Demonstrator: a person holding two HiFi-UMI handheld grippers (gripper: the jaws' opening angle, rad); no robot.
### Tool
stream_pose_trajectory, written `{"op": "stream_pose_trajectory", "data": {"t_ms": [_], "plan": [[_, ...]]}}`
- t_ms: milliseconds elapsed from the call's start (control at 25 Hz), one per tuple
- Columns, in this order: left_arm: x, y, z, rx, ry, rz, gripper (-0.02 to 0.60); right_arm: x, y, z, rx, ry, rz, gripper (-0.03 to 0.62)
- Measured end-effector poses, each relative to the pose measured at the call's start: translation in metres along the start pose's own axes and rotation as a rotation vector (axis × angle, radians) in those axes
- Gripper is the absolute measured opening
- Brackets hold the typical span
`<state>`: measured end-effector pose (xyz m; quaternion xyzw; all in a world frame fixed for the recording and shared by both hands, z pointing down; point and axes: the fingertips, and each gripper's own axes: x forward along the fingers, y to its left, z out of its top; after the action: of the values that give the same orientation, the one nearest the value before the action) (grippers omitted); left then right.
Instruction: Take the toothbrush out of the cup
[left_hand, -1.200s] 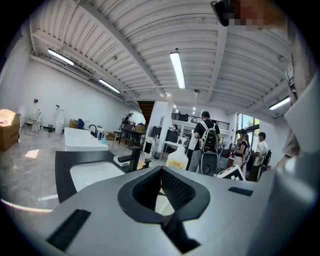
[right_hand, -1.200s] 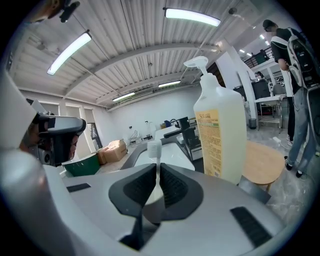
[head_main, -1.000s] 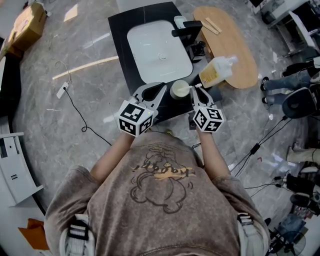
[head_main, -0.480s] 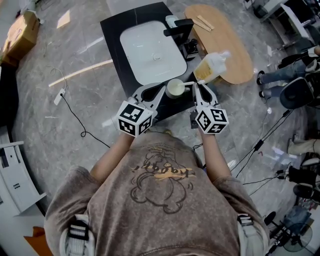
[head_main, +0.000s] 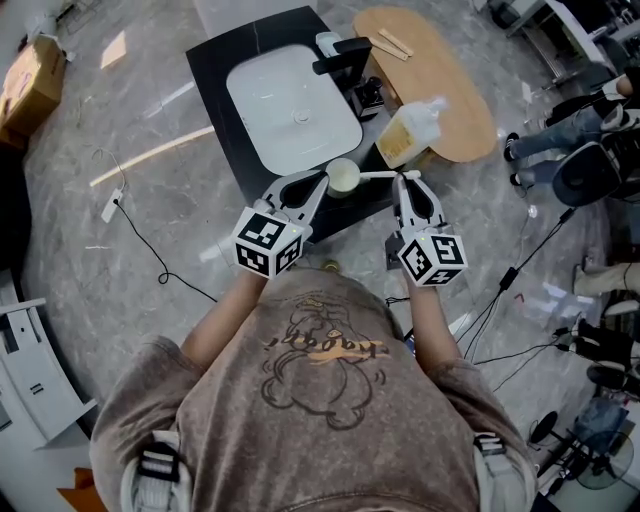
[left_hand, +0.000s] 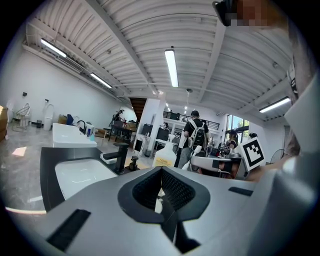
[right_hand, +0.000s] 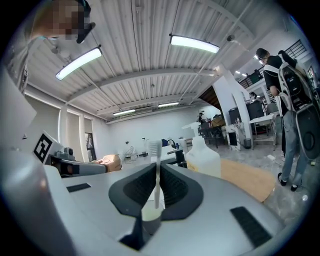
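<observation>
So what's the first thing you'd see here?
Two black-and-white marker cubes stand out, one on each gripper, over a black counter. The right gripper holds a white toothbrush, and the left gripper grips a cream cup. Behind them sits a white sink, with a pump bottle to its right.

No word or number can be read anywhere. The shirt (head_main: 325, 345) carries orange script across a drawn cartoon figure, too blurred to spell out. The bottle (head_main: 405, 135) has a yellow label with dark print too small to read. The cube (head_main: 267, 241) on the left tongs (head_main: 320, 181) and the cube (head_main: 433, 258) on the right tongs (head_main: 401, 178) show only black-and-white square patterns, no letters.
</observation>
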<state>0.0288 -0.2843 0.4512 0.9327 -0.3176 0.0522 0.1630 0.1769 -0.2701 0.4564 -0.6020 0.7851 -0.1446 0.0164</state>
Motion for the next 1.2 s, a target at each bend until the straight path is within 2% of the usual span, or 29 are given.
{"op": "stream_pose_trajectory", "data": {"t_ms": [680,1200], "plan": [[0.0,0.002,0.001,-0.014,-0.005,0.007,0.021,-0.061,-0.014,-0.02,-0.031,0.025,-0.099,0.026],[-0.005,0.002,0.0,-0.029,-0.009,0.015,0.021,-0.065,-0.02,-0.035,-0.024,0.045,-0.126,0.025]]}}
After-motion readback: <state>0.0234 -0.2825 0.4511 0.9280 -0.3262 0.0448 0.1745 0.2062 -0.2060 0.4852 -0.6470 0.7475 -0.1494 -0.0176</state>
